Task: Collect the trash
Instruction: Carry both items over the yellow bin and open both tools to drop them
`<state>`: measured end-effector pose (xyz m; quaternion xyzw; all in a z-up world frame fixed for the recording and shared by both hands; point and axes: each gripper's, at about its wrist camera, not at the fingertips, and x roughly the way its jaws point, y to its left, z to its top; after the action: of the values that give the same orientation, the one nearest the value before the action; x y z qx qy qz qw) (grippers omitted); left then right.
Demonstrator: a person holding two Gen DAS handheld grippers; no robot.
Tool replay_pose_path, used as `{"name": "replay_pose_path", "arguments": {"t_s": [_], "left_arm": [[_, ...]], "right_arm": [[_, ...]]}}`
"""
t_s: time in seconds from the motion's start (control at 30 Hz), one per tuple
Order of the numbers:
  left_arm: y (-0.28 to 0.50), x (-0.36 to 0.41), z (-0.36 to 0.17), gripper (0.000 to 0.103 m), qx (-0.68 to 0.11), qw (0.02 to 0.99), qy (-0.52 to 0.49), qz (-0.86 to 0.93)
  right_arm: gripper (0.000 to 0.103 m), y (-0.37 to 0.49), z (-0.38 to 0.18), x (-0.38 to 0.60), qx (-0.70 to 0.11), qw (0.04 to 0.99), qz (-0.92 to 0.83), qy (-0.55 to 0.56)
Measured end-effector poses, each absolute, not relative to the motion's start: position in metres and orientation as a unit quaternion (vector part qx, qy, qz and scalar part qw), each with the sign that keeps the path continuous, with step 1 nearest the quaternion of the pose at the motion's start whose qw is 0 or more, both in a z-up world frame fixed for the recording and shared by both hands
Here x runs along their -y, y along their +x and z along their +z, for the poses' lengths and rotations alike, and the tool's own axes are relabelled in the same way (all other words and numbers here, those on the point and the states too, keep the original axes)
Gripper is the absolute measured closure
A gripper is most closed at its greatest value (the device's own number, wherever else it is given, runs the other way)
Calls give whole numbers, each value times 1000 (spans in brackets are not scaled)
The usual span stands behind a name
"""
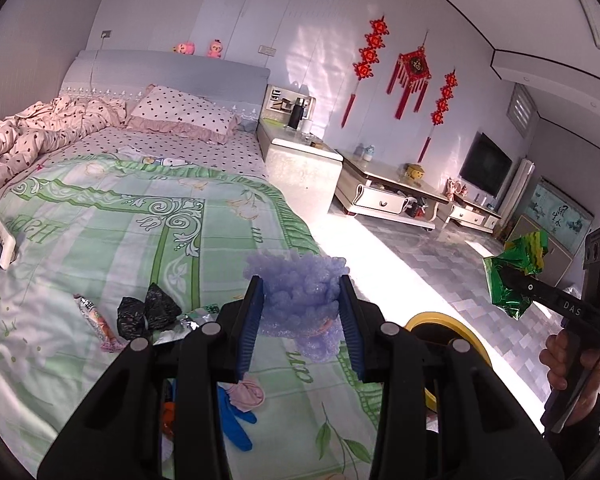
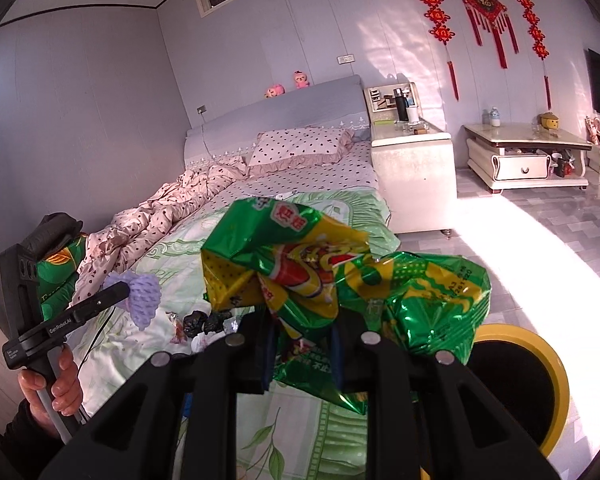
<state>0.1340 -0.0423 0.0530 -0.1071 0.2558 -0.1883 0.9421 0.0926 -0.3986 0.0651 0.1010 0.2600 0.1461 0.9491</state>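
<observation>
The left claw [image 1: 302,314] was closed on a lump of lilac foam netting [image 1: 300,288], its blue-padded fingers [image 1: 252,320] pressing each side. The netting was bumpy, soft-looking and crumpled, bulging above and below the pads. From the right camera the same netting [image 2: 142,294] hung at the tip of the left claw [image 2: 126,290], raised above the bed.

The right claw [image 2: 300,344] was clamped on a crumpled snack bag [image 2: 340,276] of shiny green and yellow foil with a red patch. It carried Chinese characters and small print too creased to read. The bag spread wide above and to both sides of the fingers. In the left camera it appeared small, at the tip of the right claw [image 1: 508,280], whose arm bore the letters "DAS". The left claw's arm read "GenRobot.AI".

Below and just right of both claws stood a black bin with a yellow rim [image 2: 540,360]. Beneath the left claw, on the green patterned quilt [image 1: 120,220], lay a black wrapper [image 1: 148,312], an orange and pink wrapper [image 1: 100,322], and a blue scrap [image 1: 236,424].
</observation>
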Motion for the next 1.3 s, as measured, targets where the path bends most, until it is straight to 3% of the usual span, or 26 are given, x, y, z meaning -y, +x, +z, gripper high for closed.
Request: {"name": "replay_pose_path", "arguments": {"t_s": [0.4,0.73,1.17,1.3], "left_arm": [[164,184,57,67,-280,916,-77,-276],[190,283,20,67,-325,886,-54,-327],[210,355,-47,64,-371,858,-31,-354],[214,362,-63,62,-387,849,-35,-359]], "right_arm": [[83,84,56,482,-257,957,58,124],[83,92,11,537,-291,942,19,167],[82,112,-53,584,-343,915,-29,213],[77,112,-65,587,-353,908,-39,224]]}}
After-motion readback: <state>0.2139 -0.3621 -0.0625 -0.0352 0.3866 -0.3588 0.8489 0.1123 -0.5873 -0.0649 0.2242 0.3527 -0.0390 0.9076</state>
